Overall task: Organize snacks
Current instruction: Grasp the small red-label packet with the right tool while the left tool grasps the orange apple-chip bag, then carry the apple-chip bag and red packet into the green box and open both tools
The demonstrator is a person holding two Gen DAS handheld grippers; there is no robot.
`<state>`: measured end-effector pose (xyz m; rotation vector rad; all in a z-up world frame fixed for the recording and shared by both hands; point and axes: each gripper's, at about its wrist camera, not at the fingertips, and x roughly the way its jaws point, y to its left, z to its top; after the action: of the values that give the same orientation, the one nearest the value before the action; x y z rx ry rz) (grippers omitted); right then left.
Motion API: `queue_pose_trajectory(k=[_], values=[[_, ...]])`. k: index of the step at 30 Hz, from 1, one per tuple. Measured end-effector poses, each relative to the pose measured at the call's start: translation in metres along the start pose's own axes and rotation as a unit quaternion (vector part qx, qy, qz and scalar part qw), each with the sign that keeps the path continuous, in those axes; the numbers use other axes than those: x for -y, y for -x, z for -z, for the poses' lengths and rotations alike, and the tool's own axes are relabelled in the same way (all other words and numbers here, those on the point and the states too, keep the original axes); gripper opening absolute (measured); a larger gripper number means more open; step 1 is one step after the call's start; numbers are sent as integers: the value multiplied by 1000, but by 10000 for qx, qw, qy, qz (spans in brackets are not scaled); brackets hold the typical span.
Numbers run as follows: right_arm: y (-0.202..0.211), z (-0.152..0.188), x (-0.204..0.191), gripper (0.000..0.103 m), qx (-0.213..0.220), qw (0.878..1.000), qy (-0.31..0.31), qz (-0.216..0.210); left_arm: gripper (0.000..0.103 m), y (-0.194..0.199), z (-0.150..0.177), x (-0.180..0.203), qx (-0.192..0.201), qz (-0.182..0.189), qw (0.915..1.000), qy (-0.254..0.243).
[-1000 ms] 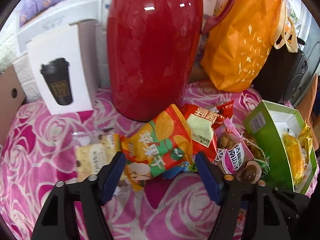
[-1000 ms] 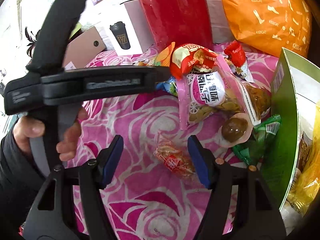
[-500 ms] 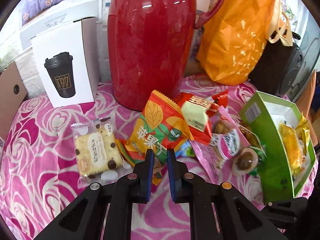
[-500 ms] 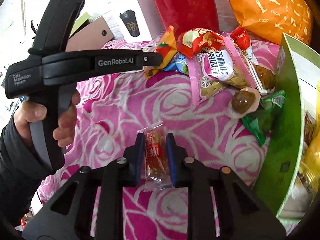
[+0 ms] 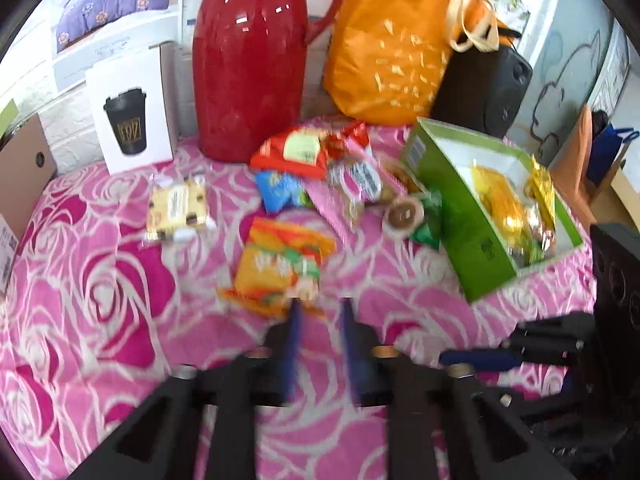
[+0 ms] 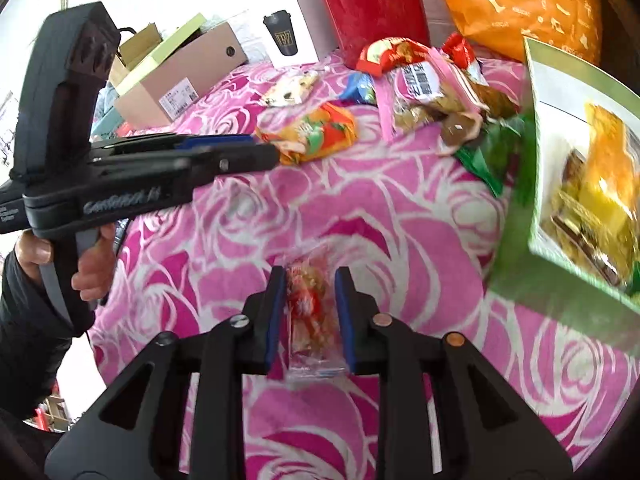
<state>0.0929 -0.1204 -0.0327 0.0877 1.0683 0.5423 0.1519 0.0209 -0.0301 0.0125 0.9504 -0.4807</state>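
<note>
Pink cloth (image 5: 100,280) with big white roses lies under all the snacks. The right gripper (image 6: 310,308) is low over the near part of the cloth. Its jaws pinch a small red packet (image 6: 306,320) in a clear wrap. The packet sits alone, well apart from the other snacks.

The left gripper (image 5: 322,320) has its jaws close together with a thin gap. An orange snack bag (image 5: 280,264) lies flat on the cloth right at their tips. That view is blurry, so I cannot tell if the jaws pinch the bag's near corner. A hand (image 6: 88,264) holds this gripper's handle.

Farther off is a heap of snacks (image 5: 352,176). Left of it lies a cookie pack (image 5: 176,208). On the right stands an open green box (image 5: 472,216) with yellow packs inside. A red jug (image 5: 248,60) stands at the far side.
</note>
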Motion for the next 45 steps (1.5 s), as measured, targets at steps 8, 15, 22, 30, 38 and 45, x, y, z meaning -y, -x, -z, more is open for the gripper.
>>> queue_pose_trajectory(k=[8,15,22,30,38,45], values=[[8,5,3,55,104,9999,1,49,72,-13,-5,-9,33,-502,9985,232],[-4,7,-3,54,24,10000,18,-18,74,-42,-25,-18,-210,-583,9978,235],[-12,10,-3,43,-97,9999,-59,-108,74,-49,-24,-19,-338,-594,9973,270],[-15,13,0,23,-138,9995,-154,-220,61,-57,-23,-20,-478,-335,9979,266],[-3,12,-6,22,40,9997,-51,-226,41,-44,-18,-13,-333,-301,9987,253],[23,9,-5,22,389,9988,-96,-269,38,-10,-23,-2,20,-286,9994,214]])
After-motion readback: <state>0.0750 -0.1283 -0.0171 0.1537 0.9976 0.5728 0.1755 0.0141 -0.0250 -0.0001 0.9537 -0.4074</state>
